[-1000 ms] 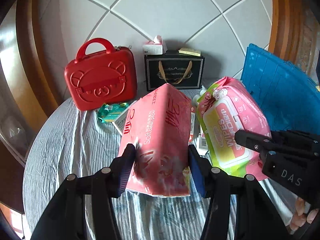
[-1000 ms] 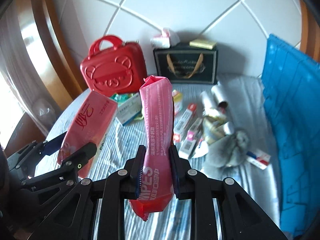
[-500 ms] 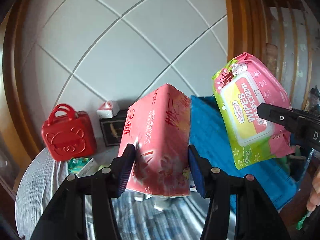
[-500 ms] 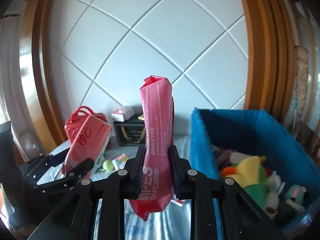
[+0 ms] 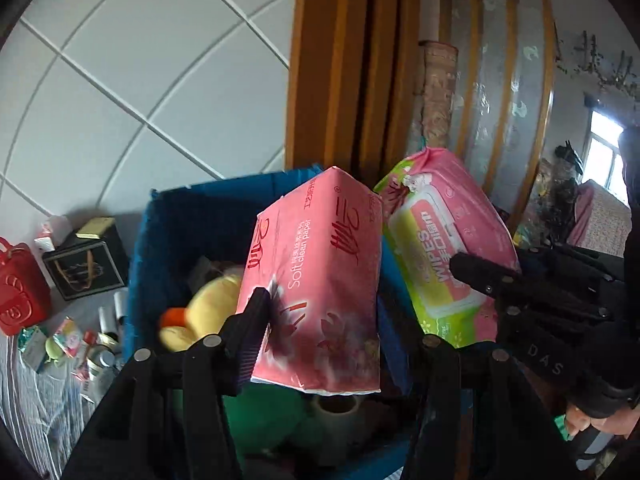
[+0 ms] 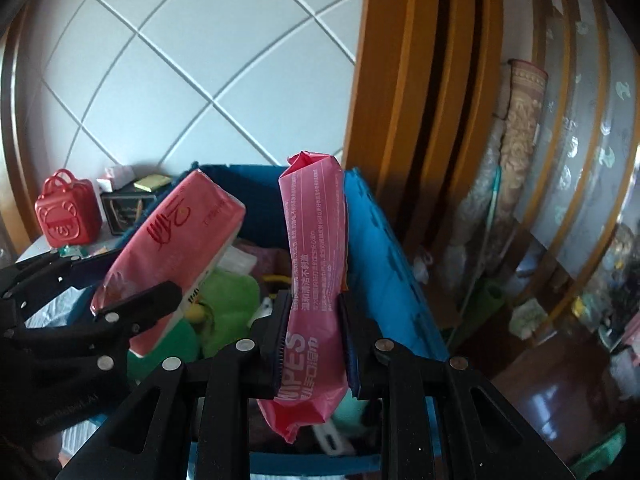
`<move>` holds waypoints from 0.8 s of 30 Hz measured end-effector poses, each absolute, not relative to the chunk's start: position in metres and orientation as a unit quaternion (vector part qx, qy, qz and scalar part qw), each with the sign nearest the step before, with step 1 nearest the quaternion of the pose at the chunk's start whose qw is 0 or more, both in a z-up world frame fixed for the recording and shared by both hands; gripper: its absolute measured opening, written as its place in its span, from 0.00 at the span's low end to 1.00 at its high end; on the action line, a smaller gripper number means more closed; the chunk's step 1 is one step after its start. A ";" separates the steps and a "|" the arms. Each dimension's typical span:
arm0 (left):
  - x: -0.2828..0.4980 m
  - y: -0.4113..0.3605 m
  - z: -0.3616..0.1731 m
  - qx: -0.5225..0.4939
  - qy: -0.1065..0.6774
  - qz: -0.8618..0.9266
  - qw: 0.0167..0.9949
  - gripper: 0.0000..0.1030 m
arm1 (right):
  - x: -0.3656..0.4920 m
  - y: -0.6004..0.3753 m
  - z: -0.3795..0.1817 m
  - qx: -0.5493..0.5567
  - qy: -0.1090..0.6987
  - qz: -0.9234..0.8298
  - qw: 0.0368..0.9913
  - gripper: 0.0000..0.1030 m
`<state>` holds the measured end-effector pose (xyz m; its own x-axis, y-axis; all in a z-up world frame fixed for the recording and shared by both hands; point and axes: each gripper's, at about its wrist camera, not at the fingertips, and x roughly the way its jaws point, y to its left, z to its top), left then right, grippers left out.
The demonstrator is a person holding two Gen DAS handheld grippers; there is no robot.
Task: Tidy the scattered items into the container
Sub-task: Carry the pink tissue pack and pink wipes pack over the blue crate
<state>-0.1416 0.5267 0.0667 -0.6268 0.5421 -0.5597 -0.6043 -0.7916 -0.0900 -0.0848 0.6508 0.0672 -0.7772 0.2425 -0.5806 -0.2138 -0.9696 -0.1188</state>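
Note:
My left gripper [image 5: 324,320] is shut on a pink soft tissue pack [image 5: 320,280] and holds it above the open blue container [image 5: 224,200]. My right gripper [image 6: 314,332] is shut on a pink wet wipes pack [image 6: 316,248], held upright over the same blue container [image 6: 384,264]. In the left wrist view the wipes pack [image 5: 440,248] hangs just right of the tissue pack. In the right wrist view the tissue pack [image 6: 176,248] is to the left. The container holds a yellow plush [image 5: 212,304], green soft items [image 6: 228,304] and other things.
Small scattered items [image 5: 80,344] lie on the striped cloth left of the container. A red bear case [image 5: 20,292] and a black gift bag [image 5: 84,268] stand at the back. A wooden frame [image 6: 420,120] rises behind the container.
Both grippers have lifted their packs off the table and swung right, from over the scattered items to above the blue container's opening.

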 end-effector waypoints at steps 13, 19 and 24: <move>-0.150 0.624 -0.010 -0.392 0.137 0.869 0.270 0.52 | -0.106 0.723 -0.002 -0.403 0.003 0.911 0.089 0.22; -0.155 0.624 -0.011 -0.398 0.132 0.871 0.255 0.66 | -0.111 0.733 -0.010 -0.419 0.025 0.904 0.076 0.22; -0.146 0.608 0.003 -0.370 0.125 0.891 0.231 0.88 | -0.117 0.743 -0.014 -0.431 0.042 0.898 0.078 0.22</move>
